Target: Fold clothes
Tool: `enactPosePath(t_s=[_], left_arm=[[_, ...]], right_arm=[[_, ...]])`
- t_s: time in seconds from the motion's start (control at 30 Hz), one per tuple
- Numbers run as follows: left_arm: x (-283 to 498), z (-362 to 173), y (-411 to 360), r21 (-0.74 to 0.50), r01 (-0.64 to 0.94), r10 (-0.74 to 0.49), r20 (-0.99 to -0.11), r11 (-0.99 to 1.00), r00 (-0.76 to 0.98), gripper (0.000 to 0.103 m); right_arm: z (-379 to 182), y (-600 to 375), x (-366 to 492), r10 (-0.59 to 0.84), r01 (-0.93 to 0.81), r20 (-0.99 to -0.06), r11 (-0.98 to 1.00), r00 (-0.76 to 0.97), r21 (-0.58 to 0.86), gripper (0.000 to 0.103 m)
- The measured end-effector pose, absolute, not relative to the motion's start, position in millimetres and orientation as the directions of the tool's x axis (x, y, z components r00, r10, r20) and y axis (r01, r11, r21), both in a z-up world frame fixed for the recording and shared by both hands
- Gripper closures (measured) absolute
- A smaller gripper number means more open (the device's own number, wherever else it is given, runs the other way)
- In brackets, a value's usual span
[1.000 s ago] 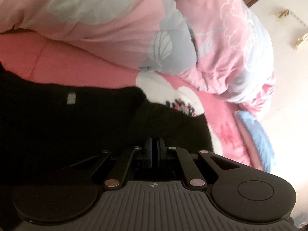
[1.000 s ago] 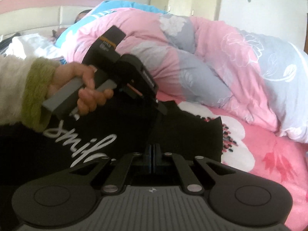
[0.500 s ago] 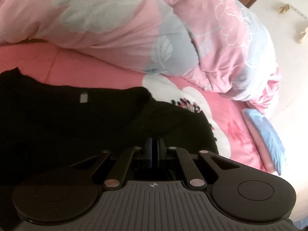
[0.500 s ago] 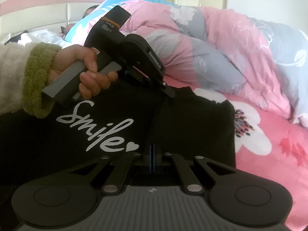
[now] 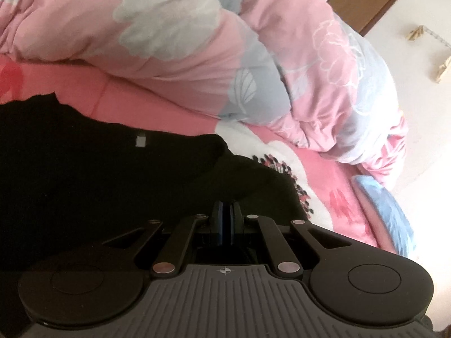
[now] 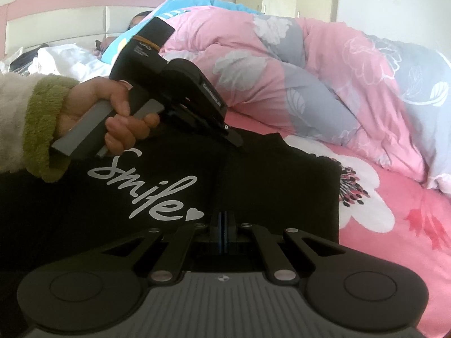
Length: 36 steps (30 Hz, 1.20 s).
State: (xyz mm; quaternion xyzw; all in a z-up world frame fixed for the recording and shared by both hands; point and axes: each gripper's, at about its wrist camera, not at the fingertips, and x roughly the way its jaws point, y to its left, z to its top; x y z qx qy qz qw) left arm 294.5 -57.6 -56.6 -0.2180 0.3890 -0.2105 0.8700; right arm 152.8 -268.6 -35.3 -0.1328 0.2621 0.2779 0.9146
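A black shirt with a white "Smile" print lies spread on the pink flowered bed sheet. In the right wrist view my right gripper is shut on the shirt's near edge. A hand in a cream and green sleeve holds my left gripper, whose tip pinches the shirt further up, near its fold line. From the left wrist view the left gripper is shut on the black shirt. The shirt's neck label shows there.
A bulky pink and grey duvet lies heaped along the far side of the bed, close behind the shirt. A blue cloth sits at the bed's right edge. A pink headboard and white bedding are at far left.
The shirt has been drawn out flatter and toward both cameras, so the whole "Smile" print now shows. My left gripper has shifted right and further up the shirt, still shut.
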Motion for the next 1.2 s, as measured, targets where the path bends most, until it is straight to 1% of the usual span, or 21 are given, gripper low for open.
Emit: enactPosePath(t_s=[0.07,0.13,0.23,0.3,0.37,0.4,0.43,0.5,0.63,0.7,0.77,0.8,0.93,1.03,1.07,1.1,1.13,1.2], left_arm=[[293,-57,-57,-0.537,0.195,-0.531,-0.592,0.821,0.607,0.100],[295,-63,-57,-0.535,0.175,-0.524,-0.616,0.826,0.589,0.100],[296,-68,-55,-0.528,0.154,-0.511,-0.639,0.835,0.575,0.097],[289,-61,-52,-0.511,0.154,-0.490,-0.629,0.845,0.604,0.094],[281,-53,-49,-0.494,0.153,-0.469,-0.617,0.856,0.631,0.083],[278,-50,-48,-0.486,0.152,-0.459,-0.611,0.861,0.645,0.069],[274,-46,-46,-0.477,0.152,-0.448,-0.604,0.866,0.658,0.060],[267,-39,-43,-0.460,0.149,-0.427,-0.591,0.875,0.685,0.059],[251,-25,-41,-0.418,0.162,-0.394,-0.559,0.894,0.730,0.059],[238,-21,-60,-0.359,0.252,-0.422,-0.551,0.899,0.720,0.059],[225,-22,-84,-0.290,0.349,-0.454,-0.565,0.891,0.689,0.059],[219,-26,-97,-0.252,0.392,-0.463,-0.573,0.885,0.677,0.059],[196,-45,-135,-0.097,0.515,-0.464,-0.595,0.852,0.656,0.059],[185,-59,-142,-0.022,0.548,-0.449,-0.600,0.836,0.662,0.058],[182,-63,-144,0.001,0.554,-0.443,-0.600,0.832,0.666,0.058],[180,-66,-143,0.007,0.557,-0.443,-0.599,0.830,0.667,0.058],[181,-67,-140,-0.014,0.555,-0.452,-0.597,0.832,0.663,0.058],[184,-68,-134,-0.057,0.549,-0.471,-0.592,0.834,0.654,0.057]], right_arm=[[-35,-269,153,0.442,-0.581,-0.555,0.808,0.705,-0.094,0.103],[-38,-267,154,0.445,-0.588,-0.563,0.804,0.696,-0.092,0.103],[-44,-263,156,0.447,-0.602,-0.590,0.794,0.672,-0.084,0.101],[-47,-259,158,0.436,-0.603,-0.612,0.793,0.660,-0.085,0.099],[-47,-257,156,0.424,-0.598,-0.620,0.796,0.660,-0.093,0.093],[-44,-258,152,0.429,-0.599,-0.616,0.796,0.660,-0.088,0.081],[-40,-260,149,0.435,-0.601,-0.612,0.795,0.660,-0.082,0.069],[-32,-267,141,0.460,-0.610,-0.598,0.790,0.657,-0.062,0.065],[-12,-293,136,0.472,-0.575,-0.606,0.817,0.640,0.029,0.065],[-6,-308,144,0.450,-0.519,-0.607,0.852,0.655,0.071,0.065],[-2,-322,155,0.429,-0.456,-0.602,0.882,0.674,0.118,0.065],[-4,-325,161,0.412,-0.426,-0.606,0.895,0.681,0.130,0.070],[-20,-334,181,0.341,-0.316,-0.636,0.935,0.692,0.158,0.076],[-43,-334,188,0.281,-0.279,-0.700,0.953,0.657,0.120,0.079],[-43,-335,188,0.279,-0.280,-0.705,0.953,0.651,0.119,0.079],[-40,-336,187,0.281,-0.283,-0.708,0.952,0.648,0.119,0.080],[-33,-337,187,0.269,-0.276,-0.709,0.955,0.652,0.109,0.080],[-16,-337,188,0.277,-0.279,-0.681,0.954,0.678,0.111,0.080]])
